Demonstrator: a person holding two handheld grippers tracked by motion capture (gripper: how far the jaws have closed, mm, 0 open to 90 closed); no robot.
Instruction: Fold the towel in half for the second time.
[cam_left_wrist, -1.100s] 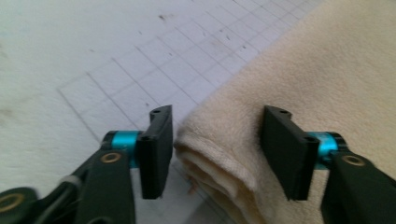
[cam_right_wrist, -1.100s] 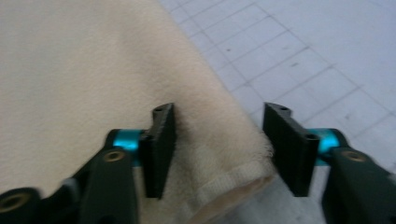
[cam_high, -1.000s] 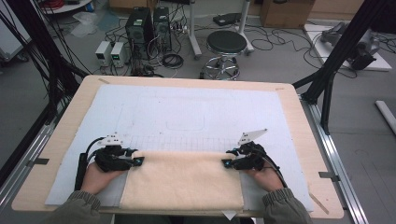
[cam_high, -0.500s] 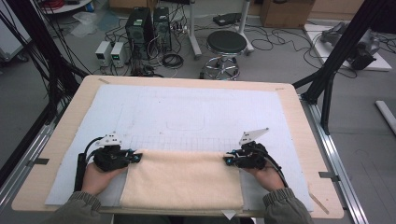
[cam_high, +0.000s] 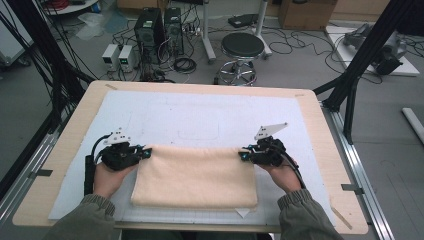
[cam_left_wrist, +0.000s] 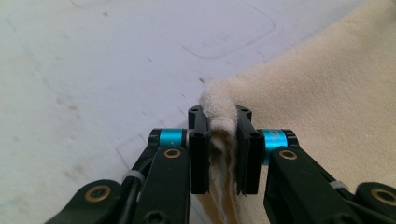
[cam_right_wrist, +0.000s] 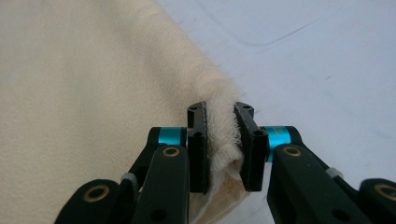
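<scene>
A folded cream towel (cam_high: 196, 176) lies on the white mat (cam_high: 200, 117) near the table's front edge. My left gripper (cam_high: 146, 153) is shut on the towel's far left corner; in the left gripper view the layered cloth (cam_left_wrist: 222, 126) is pinched between its jaws, which have just been closing. My right gripper (cam_high: 243, 154) is shut on the far right corner; the right gripper view has the bunched cloth edge (cam_right_wrist: 222, 126) squeezed between its jaws, which have likewise just been closing. The rest of the towel (cam_right_wrist: 84, 84) spreads flat. A hand holds each gripper from the near side.
The wooden table (cam_high: 320, 125) carries the white mat, whose far half lies bare. Black frame posts (cam_high: 357, 70) stand at both sides. Behind the table are a stool (cam_high: 242, 47), computer boxes (cam_high: 157, 25) and cables on the floor.
Both grippers have closed on the towel's far corners and risen a little, pulling the far edge up slightly.
</scene>
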